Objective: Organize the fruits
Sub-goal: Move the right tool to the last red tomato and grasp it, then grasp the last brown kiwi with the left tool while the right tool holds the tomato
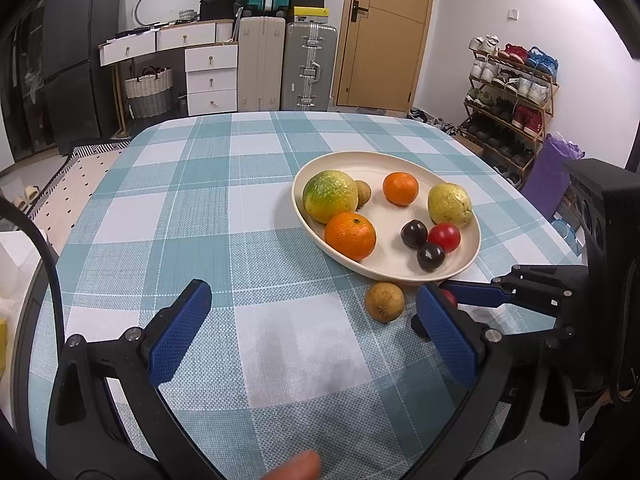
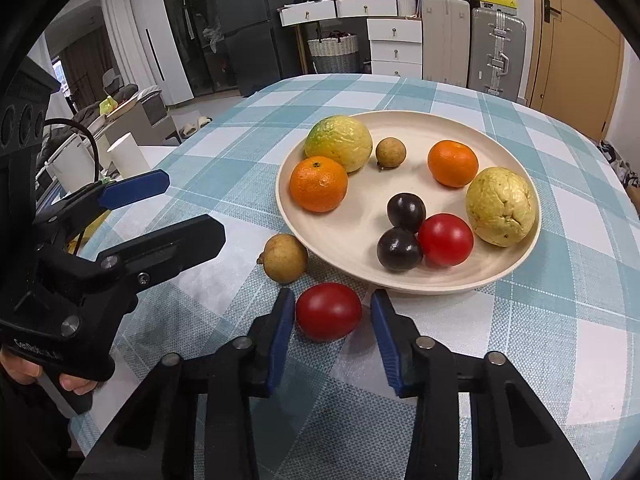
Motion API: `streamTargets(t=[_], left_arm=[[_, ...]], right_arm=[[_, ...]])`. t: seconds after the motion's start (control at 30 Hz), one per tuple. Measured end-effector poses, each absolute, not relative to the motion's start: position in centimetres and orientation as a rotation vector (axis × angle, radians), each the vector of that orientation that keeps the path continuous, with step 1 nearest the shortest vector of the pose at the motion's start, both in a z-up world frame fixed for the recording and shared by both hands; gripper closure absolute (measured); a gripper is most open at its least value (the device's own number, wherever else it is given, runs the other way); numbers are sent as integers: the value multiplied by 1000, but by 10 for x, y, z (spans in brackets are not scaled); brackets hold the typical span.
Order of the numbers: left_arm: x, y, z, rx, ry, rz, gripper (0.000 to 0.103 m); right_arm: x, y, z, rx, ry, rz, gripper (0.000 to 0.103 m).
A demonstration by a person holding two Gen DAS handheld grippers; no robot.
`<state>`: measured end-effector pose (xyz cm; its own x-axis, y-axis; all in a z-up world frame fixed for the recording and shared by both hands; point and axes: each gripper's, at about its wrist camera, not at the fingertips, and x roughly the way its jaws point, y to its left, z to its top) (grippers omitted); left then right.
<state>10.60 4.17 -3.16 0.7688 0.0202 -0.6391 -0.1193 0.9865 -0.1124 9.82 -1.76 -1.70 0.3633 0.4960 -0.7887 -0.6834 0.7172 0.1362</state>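
Flanking a glossy red tomato, the right gripper's ribbed blue pads stand narrow.

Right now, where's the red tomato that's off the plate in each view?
Left wrist: red tomato lower right, mostly hidden behind a blue finger.
Right wrist: red tomato bottom centre, between the right gripper pads.
Shared landmark: brown longan beside the plate.

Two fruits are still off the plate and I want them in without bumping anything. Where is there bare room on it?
The plate has bare room along its near-left floor, between the front orange and the dark plums, and along the far rim behind the small brown fruit. The right side is crowded: plums, red tomato and yellow fruit bunch together.
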Motion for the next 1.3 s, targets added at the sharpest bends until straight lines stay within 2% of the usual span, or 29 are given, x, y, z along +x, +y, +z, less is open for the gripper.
streamTargets(t=[0.1, 0.77, 0.83, 0.9, 1.3], left_arm=[[106, 41, -32, -149, 692, 75, 1], [110, 30, -35, -126, 726, 37, 2], [113, 24, -37, -113, 739, 16, 7], [116, 18, -38, -97, 754, -7, 20], [141, 3, -60, -81, 874, -53, 51]], right_arm=[[97, -18, -17, -228, 924, 774, 70], [85, -64, -5, -148, 862, 755, 71], [85, -71, -3, -138, 853, 748, 71], [86, -78, 0, -128, 842, 742, 71], [96, -106, 2, -76, 825, 712, 71]])
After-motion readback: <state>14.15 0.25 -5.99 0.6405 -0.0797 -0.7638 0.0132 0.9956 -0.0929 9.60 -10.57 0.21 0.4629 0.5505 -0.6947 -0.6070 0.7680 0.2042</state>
